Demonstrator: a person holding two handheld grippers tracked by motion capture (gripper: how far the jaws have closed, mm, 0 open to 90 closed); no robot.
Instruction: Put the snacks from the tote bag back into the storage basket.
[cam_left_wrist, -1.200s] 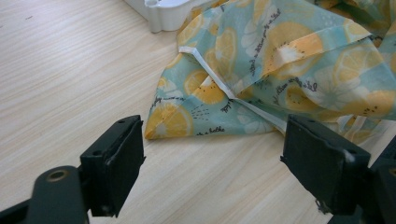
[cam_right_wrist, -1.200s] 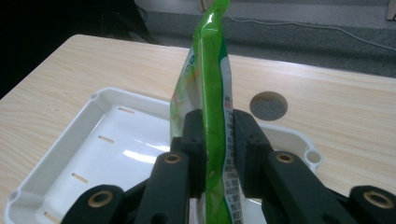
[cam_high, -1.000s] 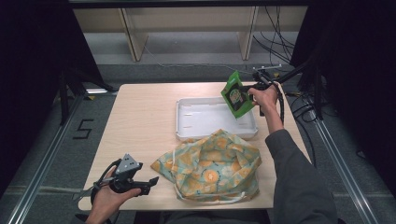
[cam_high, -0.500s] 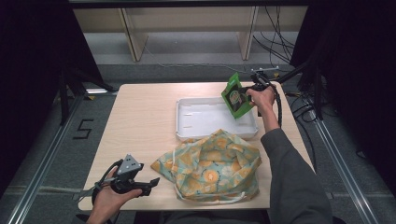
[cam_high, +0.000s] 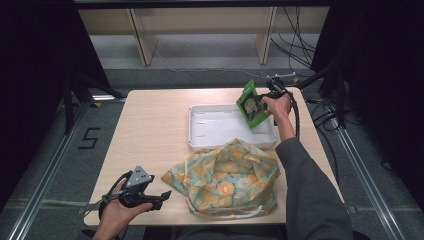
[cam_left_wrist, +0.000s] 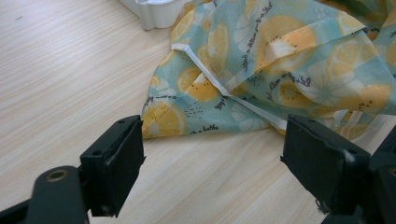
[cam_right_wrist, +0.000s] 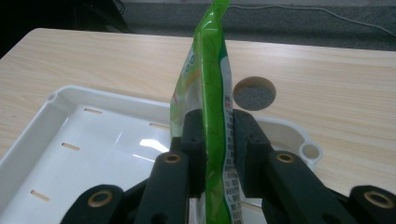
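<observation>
The right gripper (cam_right_wrist: 218, 154) pinches a shiny green snack packet (cam_high: 251, 104) above the white plastic tray (cam_high: 220, 142) at upper right, not yet put down, while the left gripper (cam_high: 162, 196) waits with jaws wide apart at lower left by the lemon-print cloth bag (cam_high: 230, 182).

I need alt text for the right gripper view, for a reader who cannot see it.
The right gripper pinches a green snack packet upright between its black jaws, above a white tray on a light wooden table. A round grey disc shows behind the packet.

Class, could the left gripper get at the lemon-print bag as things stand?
Probably yes: the left gripper has open jaws facing the bag just ahead, with only bare table between them.
</observation>
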